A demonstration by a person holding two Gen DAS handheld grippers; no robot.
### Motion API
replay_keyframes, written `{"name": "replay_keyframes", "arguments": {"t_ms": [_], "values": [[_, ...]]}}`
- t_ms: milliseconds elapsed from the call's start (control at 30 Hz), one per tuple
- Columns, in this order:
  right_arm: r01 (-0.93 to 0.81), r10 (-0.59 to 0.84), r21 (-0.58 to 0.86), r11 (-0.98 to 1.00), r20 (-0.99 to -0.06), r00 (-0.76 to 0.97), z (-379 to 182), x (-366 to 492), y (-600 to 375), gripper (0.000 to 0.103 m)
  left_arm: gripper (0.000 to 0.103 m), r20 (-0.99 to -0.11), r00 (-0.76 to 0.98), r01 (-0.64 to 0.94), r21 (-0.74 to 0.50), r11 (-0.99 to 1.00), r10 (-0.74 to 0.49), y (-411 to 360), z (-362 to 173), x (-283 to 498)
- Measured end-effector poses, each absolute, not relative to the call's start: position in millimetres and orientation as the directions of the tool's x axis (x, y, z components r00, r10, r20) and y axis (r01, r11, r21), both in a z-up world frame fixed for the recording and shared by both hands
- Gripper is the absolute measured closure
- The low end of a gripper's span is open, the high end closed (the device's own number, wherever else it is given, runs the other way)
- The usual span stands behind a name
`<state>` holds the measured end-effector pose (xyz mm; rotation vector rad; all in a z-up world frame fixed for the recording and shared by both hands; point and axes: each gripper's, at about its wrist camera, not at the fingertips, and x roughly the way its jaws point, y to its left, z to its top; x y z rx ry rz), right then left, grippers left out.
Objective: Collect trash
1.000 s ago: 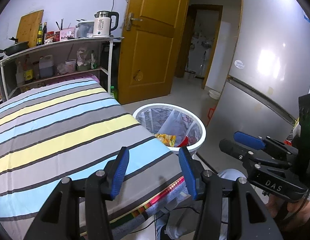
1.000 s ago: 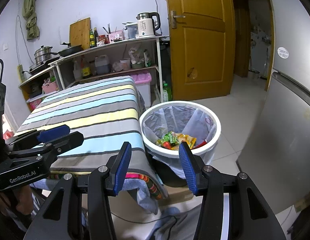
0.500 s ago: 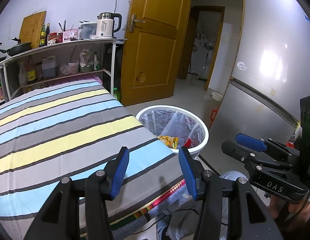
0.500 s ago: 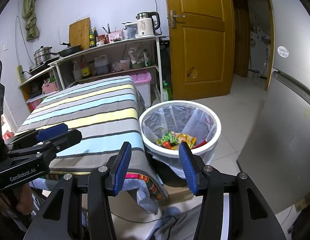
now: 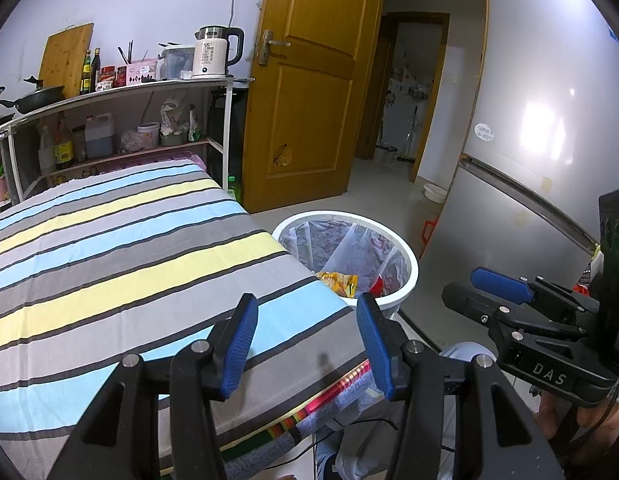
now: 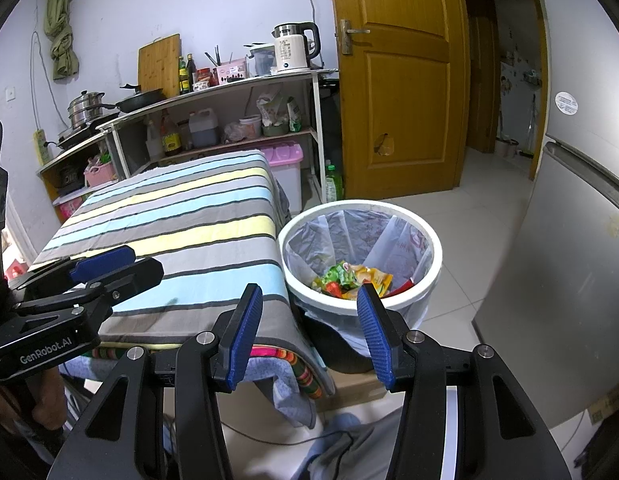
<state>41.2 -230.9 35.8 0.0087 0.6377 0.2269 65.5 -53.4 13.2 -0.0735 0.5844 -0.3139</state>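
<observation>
Both claws wide and empty: left claw (image 5: 305,336), right claw (image 6: 309,332). Crumpled snack wrappers (image 6: 351,278) already inside round white lined plastic bin (image 6: 435,256), centre right; striped cloth-covered table (image 5: 109,248) bare. Probably nearly done.

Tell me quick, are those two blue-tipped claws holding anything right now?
Left gripper: open, holding nothing, over the striped cloth.
Right gripper: open, holding nothing, by the white trash bin.
</observation>
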Motion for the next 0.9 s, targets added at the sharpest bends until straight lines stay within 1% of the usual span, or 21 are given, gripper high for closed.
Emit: {"name": "replay_keyframes", "arguments": {"t_ms": [900], "values": [[-0.211, 0.216, 0.079, 0.974, -0.589, 0.779, 33.5, 41.8, -229.4, 0.053, 0.05, -0.532, 0.792, 0.261, -0.149, 0.954, -0.3, -53.2, 13.2, 61.4]]}}
